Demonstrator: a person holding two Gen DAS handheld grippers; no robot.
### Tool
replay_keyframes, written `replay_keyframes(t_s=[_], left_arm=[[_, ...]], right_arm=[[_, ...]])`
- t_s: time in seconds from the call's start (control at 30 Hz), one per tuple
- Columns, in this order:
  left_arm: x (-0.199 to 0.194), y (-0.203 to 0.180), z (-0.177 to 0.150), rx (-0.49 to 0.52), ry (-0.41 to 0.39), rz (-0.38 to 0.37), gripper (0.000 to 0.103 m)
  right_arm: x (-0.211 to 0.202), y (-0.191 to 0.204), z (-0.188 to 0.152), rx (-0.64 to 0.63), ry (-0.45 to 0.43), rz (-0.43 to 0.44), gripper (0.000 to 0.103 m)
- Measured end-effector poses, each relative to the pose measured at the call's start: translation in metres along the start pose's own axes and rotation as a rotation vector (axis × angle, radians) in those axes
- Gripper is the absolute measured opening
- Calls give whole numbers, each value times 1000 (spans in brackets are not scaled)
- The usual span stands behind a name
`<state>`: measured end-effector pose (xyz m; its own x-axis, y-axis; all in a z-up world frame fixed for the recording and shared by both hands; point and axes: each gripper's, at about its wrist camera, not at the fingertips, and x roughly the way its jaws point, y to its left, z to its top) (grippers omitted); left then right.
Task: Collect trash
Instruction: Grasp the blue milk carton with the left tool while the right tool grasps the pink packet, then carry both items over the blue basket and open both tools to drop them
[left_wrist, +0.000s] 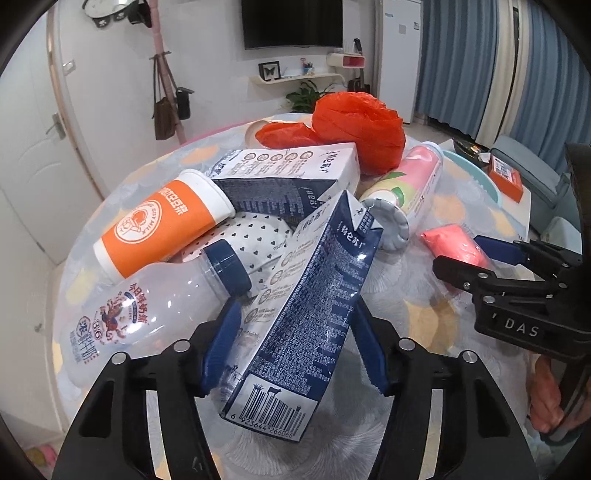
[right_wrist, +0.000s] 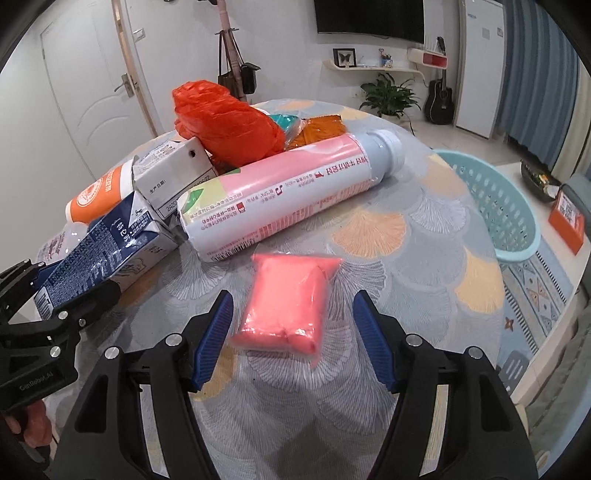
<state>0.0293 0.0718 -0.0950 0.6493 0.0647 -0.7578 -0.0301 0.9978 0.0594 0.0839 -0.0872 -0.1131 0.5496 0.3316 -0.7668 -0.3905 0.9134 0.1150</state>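
Note:
A pile of trash lies on the round table (right_wrist: 388, 280). My left gripper (left_wrist: 295, 347) is open, with a blue-and-white milk carton (left_wrist: 314, 295) between its fingers; the carton also shows in the right wrist view (right_wrist: 99, 254). My right gripper (right_wrist: 293, 339) is open around a pink plastic packet (right_wrist: 288, 302) lying flat on the table; the packet also shows in the left wrist view (left_wrist: 458, 247). Whether the fingers touch carton or packet I cannot tell. The right gripper shows at the right of the left wrist view (left_wrist: 480, 258).
The pile holds an orange soy-milk cup (left_wrist: 162, 225), a clear milk bottle (left_wrist: 147, 310), a second carton (left_wrist: 291, 173), a pink-and-white bottle (right_wrist: 288, 195) and a red plastic bag (right_wrist: 229, 125). A teal basket (right_wrist: 491, 206) sits past the table's right edge.

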Motion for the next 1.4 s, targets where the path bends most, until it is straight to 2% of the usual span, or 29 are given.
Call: replay_keyframes(t_s=[0.07,0.1,0.13,0.37,0.6,0.77,0.87,1.07,1.23,1.4], left_arm=[[-2,-3,1,5,-7,5,46],[-4,-4,1,7,-12,7,44],[-6,-6,1,5,-17,3,39],[-32,-18,4,0,-63,-69,35],[-58,-38,13,7,-118,-177,35],[-70,-65,44,51,-187,-202,35],[-69,-85,69,79,-220,-222,35],[-45,-133,125,133,-231,-297,35],[-14,-170,172,128,-231,-361,35],[20,-199,197,127,-206,-413,35]], right_arm=[[0,2,0,-14,-6,-13,54],[-1,3,-1,-28,-8,-15,39],[-1,3,-1,-37,-8,-12,36],[-20,-9,3,-34,-44,38,35],[-53,-33,23,-14,-151,28,35],[-69,-64,36,31,-211,-20,35],[-73,-97,48,82,-237,-62,35],[-67,-156,74,178,-261,-116,35],[-41,-204,91,248,-234,-201,35],[-7,-238,99,289,-188,-254,35]])
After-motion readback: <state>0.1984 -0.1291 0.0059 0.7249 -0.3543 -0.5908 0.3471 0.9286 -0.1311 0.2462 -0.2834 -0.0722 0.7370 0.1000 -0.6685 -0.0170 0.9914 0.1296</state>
